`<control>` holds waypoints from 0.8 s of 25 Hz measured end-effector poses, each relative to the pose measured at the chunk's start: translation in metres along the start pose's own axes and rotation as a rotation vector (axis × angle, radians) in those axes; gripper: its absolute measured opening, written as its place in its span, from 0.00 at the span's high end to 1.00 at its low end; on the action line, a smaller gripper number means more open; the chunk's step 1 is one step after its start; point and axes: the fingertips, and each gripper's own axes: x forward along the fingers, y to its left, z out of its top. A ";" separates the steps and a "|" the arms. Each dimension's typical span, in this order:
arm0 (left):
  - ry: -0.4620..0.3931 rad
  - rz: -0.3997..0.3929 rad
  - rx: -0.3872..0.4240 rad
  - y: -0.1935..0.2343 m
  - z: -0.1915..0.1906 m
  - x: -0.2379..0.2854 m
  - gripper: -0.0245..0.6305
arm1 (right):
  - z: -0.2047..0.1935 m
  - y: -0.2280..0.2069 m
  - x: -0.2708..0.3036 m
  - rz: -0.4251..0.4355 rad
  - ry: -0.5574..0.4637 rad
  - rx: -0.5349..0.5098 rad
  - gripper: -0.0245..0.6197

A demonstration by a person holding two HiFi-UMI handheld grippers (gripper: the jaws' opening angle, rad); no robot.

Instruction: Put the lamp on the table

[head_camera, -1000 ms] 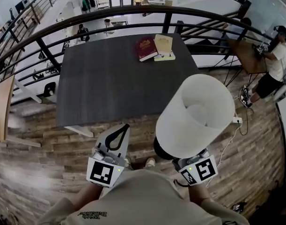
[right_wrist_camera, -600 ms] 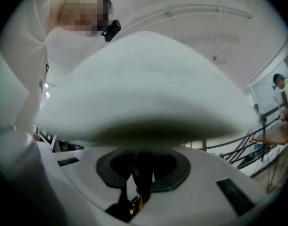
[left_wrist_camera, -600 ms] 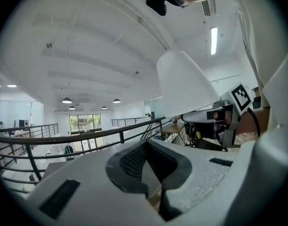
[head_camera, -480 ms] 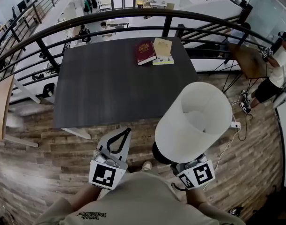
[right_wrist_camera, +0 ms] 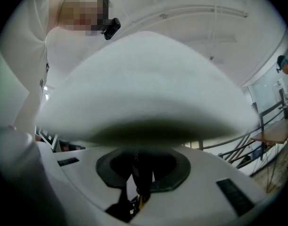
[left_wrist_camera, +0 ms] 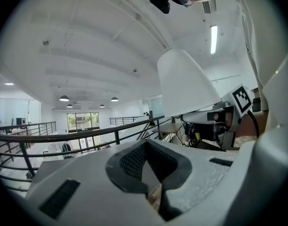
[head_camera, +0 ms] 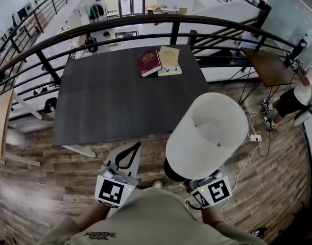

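Note:
The lamp has a white drum shade (head_camera: 209, 134) and a dark round base (head_camera: 171, 171). It hangs upright over the wooden floor, just short of the near right corner of the dark table (head_camera: 115, 101). My right gripper (head_camera: 199, 181) is mostly hidden under the shade. In the right gripper view the shade (right_wrist_camera: 144, 93) fills the top, and my right gripper (right_wrist_camera: 140, 180) is shut on the lamp's thin dark stem (right_wrist_camera: 142, 166). My left gripper (head_camera: 131, 149) hovers left of the lamp, in front of the table's near edge. Its jaws are shut with nothing between them (left_wrist_camera: 146, 147).
Two books (head_camera: 158, 61) lie at the table's far edge. A black railing (head_camera: 145, 22) curves behind the table. On the floor to the right lie a power strip and cable (head_camera: 255, 137). A small wooden table (head_camera: 270, 65) and a person (head_camera: 298, 88) are farther right.
The table and books have drifted a little left and nearer in the head view. The lamp stays in the right gripper. The left gripper keeps its place and stays shut.

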 end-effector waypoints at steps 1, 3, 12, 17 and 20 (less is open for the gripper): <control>0.001 0.001 0.000 -0.004 0.001 0.004 0.95 | 0.001 -0.005 -0.003 0.001 -0.004 -0.001 0.87; 0.005 0.005 -0.004 -0.013 0.003 0.011 0.95 | 0.003 -0.015 -0.008 0.004 -0.011 -0.005 0.87; -0.009 -0.018 0.030 -0.053 0.013 0.040 0.95 | 0.005 -0.054 -0.031 -0.013 -0.019 -0.009 0.87; 0.003 -0.063 0.024 -0.067 0.011 0.061 0.95 | 0.001 -0.078 -0.040 -0.055 -0.022 0.005 0.87; 0.001 -0.089 0.020 -0.070 0.009 0.077 0.95 | -0.004 -0.092 -0.039 -0.083 -0.017 0.003 0.87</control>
